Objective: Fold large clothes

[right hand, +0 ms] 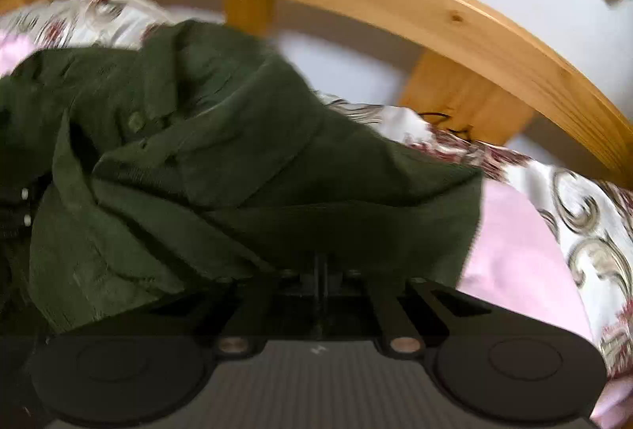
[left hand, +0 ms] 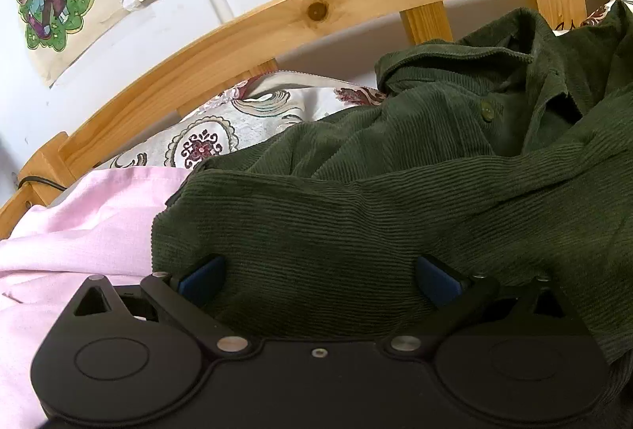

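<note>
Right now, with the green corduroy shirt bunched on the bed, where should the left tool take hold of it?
Probably the near folded edge of the green corduroy shirt, at its corner beside the pink sheet. Come in low from the sheet side: the left tool already straddles that edge with its jaws open, and the corner is free.

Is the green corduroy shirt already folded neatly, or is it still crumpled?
Crumpled. The green corduroy shirt lies bunched in uneven creases, collar rumpled, on the pink sheet.

Left gripper (left hand: 320, 280) spread wide — right gripper (right hand: 321, 271) clamped.
</note>
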Motion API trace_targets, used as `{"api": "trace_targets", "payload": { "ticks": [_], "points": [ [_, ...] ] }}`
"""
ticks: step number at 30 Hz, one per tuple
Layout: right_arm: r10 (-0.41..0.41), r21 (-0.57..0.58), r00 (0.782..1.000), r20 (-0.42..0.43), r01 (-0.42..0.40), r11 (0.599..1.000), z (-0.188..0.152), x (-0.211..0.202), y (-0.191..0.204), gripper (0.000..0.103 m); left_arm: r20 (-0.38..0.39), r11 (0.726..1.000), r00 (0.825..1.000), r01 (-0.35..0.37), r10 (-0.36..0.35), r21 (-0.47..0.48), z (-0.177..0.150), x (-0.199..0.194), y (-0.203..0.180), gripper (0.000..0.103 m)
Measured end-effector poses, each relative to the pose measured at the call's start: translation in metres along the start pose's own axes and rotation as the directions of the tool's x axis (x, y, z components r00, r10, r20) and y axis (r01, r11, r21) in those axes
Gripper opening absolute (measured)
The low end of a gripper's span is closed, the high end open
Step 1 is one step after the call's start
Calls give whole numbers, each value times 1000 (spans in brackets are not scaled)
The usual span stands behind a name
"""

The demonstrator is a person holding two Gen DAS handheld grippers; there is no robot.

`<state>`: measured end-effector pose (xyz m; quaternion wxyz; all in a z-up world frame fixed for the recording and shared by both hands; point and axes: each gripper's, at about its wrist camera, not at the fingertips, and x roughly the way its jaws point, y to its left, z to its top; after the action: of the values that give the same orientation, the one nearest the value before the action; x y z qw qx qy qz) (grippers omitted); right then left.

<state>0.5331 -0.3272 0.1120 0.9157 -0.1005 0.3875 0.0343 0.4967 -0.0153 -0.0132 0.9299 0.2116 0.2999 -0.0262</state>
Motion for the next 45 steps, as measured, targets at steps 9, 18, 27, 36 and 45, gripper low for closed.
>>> {"api": "trace_targets", "payload": {
  "ticks": [9, 18, 27, 36, 45],
  "points": [
    [44, 470, 927, 373, -230, 852, 17, -91, -67, 0, -12, 999, 1000, -17, 17, -40, 1, 4, 5, 102],
    [82, 340, 939, 334, -201, 919, 6, -67, -61, 8, -21, 999, 1000, -22, 22, -33, 1, 7, 3, 102],
    [83, 173, 987, 136, -106, 979, -5, 1, -5, 50, -34, 999, 999, -29, 28, -21, 1, 4, 6, 102],
    [210, 600, 948, 238, -314, 736, -28, -41, -64, 7, -18, 999, 1000, -14, 14, -41, -2, 2, 12, 102],
    [10, 541, 966, 259, -154, 827, -24, -34, -64, 1, -34, 999, 999, -24, 23, -23, -2, 9, 10, 102]
  ]
}}
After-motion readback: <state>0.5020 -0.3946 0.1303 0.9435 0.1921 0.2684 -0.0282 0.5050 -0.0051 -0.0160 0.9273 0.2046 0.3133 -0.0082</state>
